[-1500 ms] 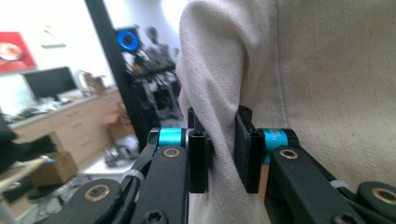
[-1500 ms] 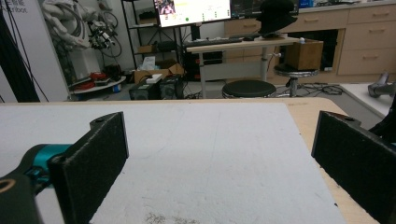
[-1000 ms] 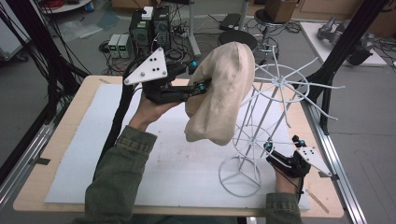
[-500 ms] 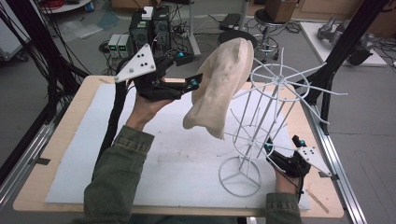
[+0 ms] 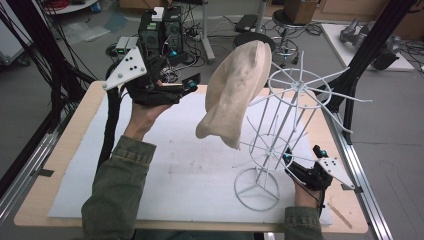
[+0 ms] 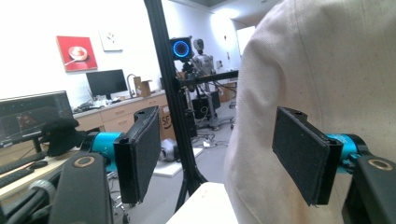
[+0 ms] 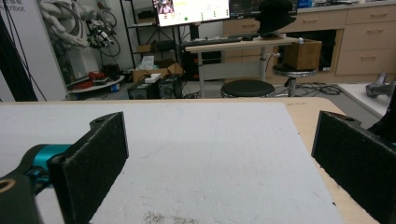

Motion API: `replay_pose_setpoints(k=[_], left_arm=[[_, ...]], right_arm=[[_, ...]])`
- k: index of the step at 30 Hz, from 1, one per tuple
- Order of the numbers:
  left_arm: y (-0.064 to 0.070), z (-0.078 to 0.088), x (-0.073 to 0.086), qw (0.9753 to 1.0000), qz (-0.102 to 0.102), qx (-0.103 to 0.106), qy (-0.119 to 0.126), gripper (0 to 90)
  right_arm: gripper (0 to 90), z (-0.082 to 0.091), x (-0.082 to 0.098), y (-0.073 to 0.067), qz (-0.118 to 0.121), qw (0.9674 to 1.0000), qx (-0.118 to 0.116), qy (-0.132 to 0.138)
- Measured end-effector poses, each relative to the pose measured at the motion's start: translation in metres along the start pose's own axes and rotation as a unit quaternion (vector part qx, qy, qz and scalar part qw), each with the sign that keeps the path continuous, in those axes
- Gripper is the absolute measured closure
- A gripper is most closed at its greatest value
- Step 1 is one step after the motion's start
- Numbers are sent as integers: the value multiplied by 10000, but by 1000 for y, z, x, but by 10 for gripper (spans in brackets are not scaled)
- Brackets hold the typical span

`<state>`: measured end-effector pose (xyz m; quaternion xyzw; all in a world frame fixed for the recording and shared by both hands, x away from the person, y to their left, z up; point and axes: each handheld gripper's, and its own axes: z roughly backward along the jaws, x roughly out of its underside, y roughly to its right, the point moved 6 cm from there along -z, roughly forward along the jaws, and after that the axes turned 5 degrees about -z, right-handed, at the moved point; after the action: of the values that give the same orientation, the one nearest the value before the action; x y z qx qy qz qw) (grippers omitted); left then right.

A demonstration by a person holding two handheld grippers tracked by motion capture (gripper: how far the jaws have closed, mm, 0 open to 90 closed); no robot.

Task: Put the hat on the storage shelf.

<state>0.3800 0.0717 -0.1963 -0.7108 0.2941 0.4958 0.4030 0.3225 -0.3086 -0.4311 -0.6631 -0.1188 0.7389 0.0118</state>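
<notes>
The cream, dome-shaped fabric hat (image 5: pixel 235 95) hangs on the upper rim of the white wire stand (image 5: pixel 280 135), draped down its left side, well above the white mat (image 5: pixel 190 165). A second ago the left gripper's jaws were closed on the hat's side; half a second ago they were parting from it; now the left gripper (image 5: pixel 192 85) has pulled back to the left and sits apart from the cloth, jaws spread wide with nothing between them. In the left gripper view the hat (image 6: pixel 299 70) looms just beyond the right pad. The right gripper (image 5: pixel 290 162) has stayed low beside the stand's ring base, near the table's right edge; in the right gripper view (image 7: pixel 219 158) its jaws are spread wide over bare mat. Open mat lies across the table's left and middle, while the stand crowds the right side.
</notes>
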Motion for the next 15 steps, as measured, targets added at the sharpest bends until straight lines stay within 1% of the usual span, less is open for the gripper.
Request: replay_pose_setpoints(k=[4,6,8,9,11,13,15], left_arm=[[-5,10,-1,9998,2,-203,25,321],[-8,17,0,9994,-27,-351,13,316],[-11,25,1,9988,-10,-487,-1,309],[-13,30,2,9983,-9,-577,-69,305],[-14,37,3,9973,-47,-725,-130,295],[-15,46,4,9955,-63,-928,-154,289],[-17,58,7,9932,-109,-1143,-168,287]], right_arm=[[29,0,0,0,12,10000,5,-6],[29,0,0,0,14,10000,2,-11],[29,0,0,0,16,10000,6,-7],[29,0,0,0,17,10000,3,-9],[29,0,0,0,31,10000,1,2],[29,0,0,0,20,10000,1,-7],[29,0,0,0,27,10000,3,9]])
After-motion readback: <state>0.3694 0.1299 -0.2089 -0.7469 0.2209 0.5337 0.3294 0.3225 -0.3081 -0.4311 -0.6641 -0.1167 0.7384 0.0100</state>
